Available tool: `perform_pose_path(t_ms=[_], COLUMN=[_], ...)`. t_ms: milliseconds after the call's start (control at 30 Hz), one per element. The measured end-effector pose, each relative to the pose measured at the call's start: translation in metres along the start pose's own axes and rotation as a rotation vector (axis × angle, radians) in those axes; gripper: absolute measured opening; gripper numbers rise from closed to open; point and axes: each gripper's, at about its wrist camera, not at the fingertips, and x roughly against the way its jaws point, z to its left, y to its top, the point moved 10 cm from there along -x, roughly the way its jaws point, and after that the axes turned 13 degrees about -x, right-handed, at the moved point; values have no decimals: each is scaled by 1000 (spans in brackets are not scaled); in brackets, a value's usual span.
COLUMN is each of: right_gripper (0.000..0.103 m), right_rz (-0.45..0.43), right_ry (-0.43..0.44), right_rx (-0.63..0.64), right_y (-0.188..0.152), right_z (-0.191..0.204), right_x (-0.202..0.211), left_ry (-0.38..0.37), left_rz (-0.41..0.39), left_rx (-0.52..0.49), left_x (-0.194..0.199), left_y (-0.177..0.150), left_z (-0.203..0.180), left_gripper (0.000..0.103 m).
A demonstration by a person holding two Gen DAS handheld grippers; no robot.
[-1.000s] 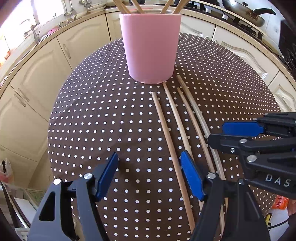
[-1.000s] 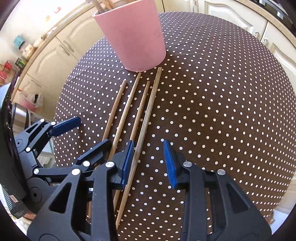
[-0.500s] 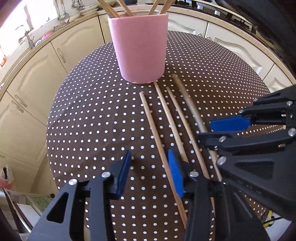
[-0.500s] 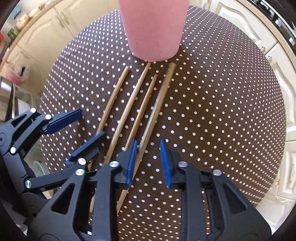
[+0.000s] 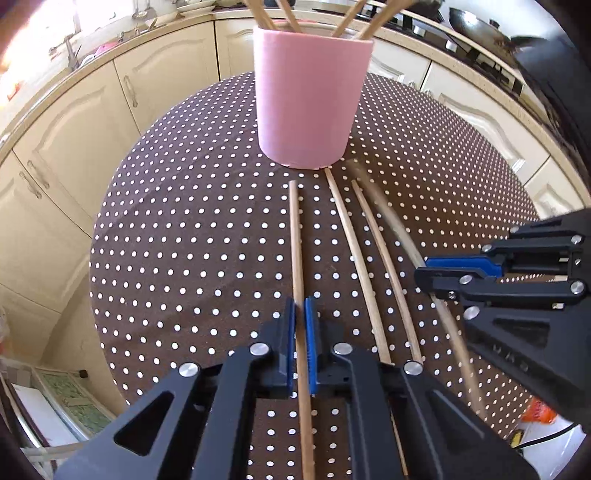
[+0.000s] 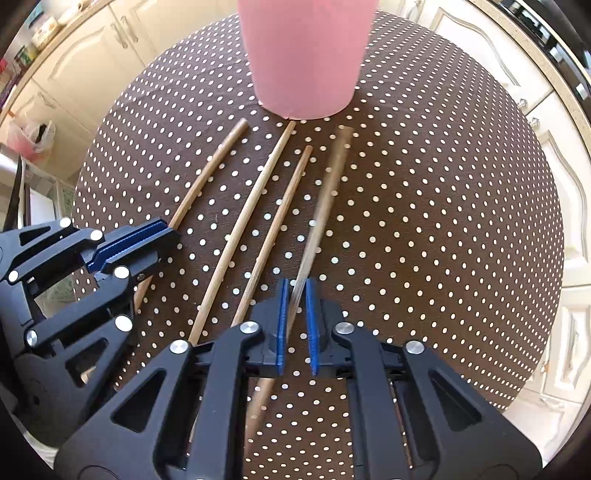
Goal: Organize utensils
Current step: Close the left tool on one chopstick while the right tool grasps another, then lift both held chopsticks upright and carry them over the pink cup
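A pink cup (image 5: pixel 308 99) holding several wooden chopsticks stands on the brown polka-dot table (image 5: pixel 177 236). In front of it lie several loose chopsticks. My left gripper (image 5: pixel 300 314) is shut on the leftmost chopstick (image 5: pixel 295 236), which also shows in the right wrist view (image 6: pixel 207 177). My right gripper (image 6: pixel 295 299) is closed around the rightmost chopstick (image 6: pixel 325 199), which looks blurred; that gripper also shows in the left wrist view (image 5: pixel 443 269). Two chopsticks (image 6: pixel 243 221) (image 6: pixel 284 206) lie between them. The cup shows up close in the right wrist view (image 6: pixel 306 55).
Cream kitchen cabinets (image 5: pixel 66 147) and a countertop curve behind the table. A pan (image 5: pixel 476 26) sits on the stove at the far right. The left gripper shows at the left of the right wrist view (image 6: pixel 122 247).
Both grippers have closed from open, the left on the leftmost chopstick and the right on the rightmost one. The rightmost chopstick now looks blurred with motion.
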Motion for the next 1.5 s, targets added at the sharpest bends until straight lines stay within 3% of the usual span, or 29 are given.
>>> perform_pose_path(t_ms=[333, 600, 800, 967, 1233, 1300, 1500], right_gripper=[6, 6, 6, 6, 6, 6, 6], right_rz=[-84, -272, -510, -716, -975, -1017, -1148], right_ry=[168, 349, 463, 506, 537, 569, 546], right_rx=[-89, -158, -171, -121, -64, -74, -78], right_y=[-15, -31, -27, -7, 43, 58, 104], right_z=[-34, -75, -93, -91, -59, -53, -44], right_x=[11, 67, 136, 188, 228, 233, 239], left_ry=[-73, -125, -146, -104, -64, -57, 15], left_rz=[-43, -174, -372, -560, -869, -922, -1064], left_rx=[39, -15, -22, -25, 64, 99, 157], left_x=[13, 60, 110, 150, 191, 194, 201], left_y=[-19, -18, 13, 42, 102, 115, 152], left_z=[3, -13, -18, -11, 13, 23, 45], left_gripper=[5, 5, 5, 5, 6, 6, 6])
